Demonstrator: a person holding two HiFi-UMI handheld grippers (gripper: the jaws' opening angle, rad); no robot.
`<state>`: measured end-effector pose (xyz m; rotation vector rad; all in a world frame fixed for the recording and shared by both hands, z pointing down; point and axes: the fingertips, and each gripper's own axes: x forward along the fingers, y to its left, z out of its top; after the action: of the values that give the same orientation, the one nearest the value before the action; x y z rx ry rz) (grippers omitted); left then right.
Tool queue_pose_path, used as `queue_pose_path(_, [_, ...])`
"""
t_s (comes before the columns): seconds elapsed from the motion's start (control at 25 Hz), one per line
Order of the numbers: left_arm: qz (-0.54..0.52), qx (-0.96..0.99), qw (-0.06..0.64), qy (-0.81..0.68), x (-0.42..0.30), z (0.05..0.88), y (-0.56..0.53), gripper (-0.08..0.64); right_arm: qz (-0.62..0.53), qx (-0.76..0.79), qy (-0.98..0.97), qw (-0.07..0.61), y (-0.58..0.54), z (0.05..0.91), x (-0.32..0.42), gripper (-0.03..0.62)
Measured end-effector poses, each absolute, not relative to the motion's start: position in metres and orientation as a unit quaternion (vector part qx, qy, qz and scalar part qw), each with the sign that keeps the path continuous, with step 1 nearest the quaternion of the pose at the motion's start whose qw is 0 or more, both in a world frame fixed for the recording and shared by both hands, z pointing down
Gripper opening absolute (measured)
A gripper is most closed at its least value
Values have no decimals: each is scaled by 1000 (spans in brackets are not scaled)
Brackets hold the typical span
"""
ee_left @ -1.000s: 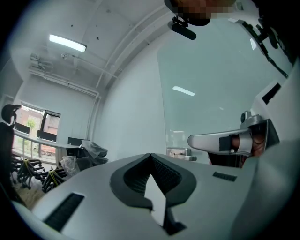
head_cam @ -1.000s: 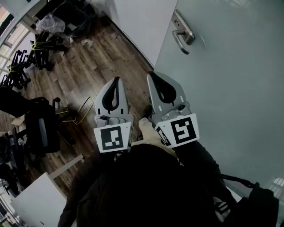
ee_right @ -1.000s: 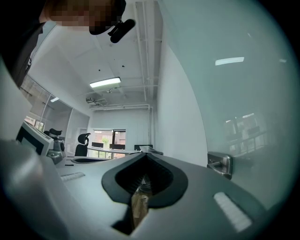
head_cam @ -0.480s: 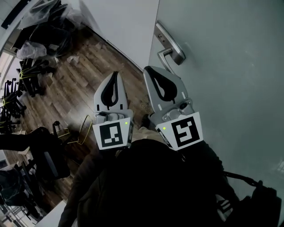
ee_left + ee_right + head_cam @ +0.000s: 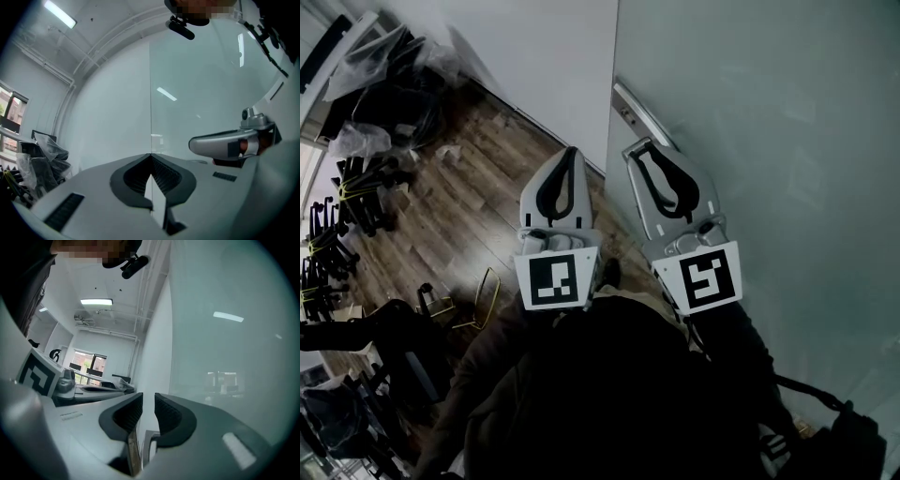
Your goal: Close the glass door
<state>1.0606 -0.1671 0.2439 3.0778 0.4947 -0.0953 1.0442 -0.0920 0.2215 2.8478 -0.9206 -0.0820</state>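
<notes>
- Left hand-held gripper (image 5: 570,152) hung just off the glass door (image 5: 787,141), on its free-edge side. Jaws were fully together at the tips, with nothing in them.
- Right hand-held gripper (image 5: 635,150) was right up at the glass door, tip just below the door handle (image 5: 637,108). Jaws were all but together, with only a thin slit between them. Floor and a bit of metal showed through the slit, and nothing looked clamped. Whether the tip was touching the handle was unclear from any view.
- The door handle sat near the door's free edge, its lever running along the glass.
- The free edge of the glass door lined up against a white wall (image 5: 553,56) beyond it. No frame or latch was visible, so a shut door wasn't confirmed.
- Wooden floor (image 5: 469,206) ran out from the foot of the door, with black chairs (image 5: 352,183) well away from it.
- Judgement: the task was early. The hand-held grippers were in position at the handle, but the swing to the frame and the latching were not yet seen done.
</notes>
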Motion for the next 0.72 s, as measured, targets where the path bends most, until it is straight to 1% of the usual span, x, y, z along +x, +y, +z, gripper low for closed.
queue_pose_path(0.16, [-24,985,7,168,1072,255,-153,-3,2,947,-308,90,-81,266,1048,60])
queue_pose_path(0.32, [-18,984,-3,179,1080,260,-144,-3,36,947,-309,75,-81,299,1055,60])
queue_pose_path(0.52, [-13,984,-8,180,1085,264,-143,-3,34,949,-305,69,-80,305,1055,60])
queue_pose_path(0.72, [-11,984,-8,180,1083,262,-146,-3,59,949,-303,70,-76,316,1048,60])
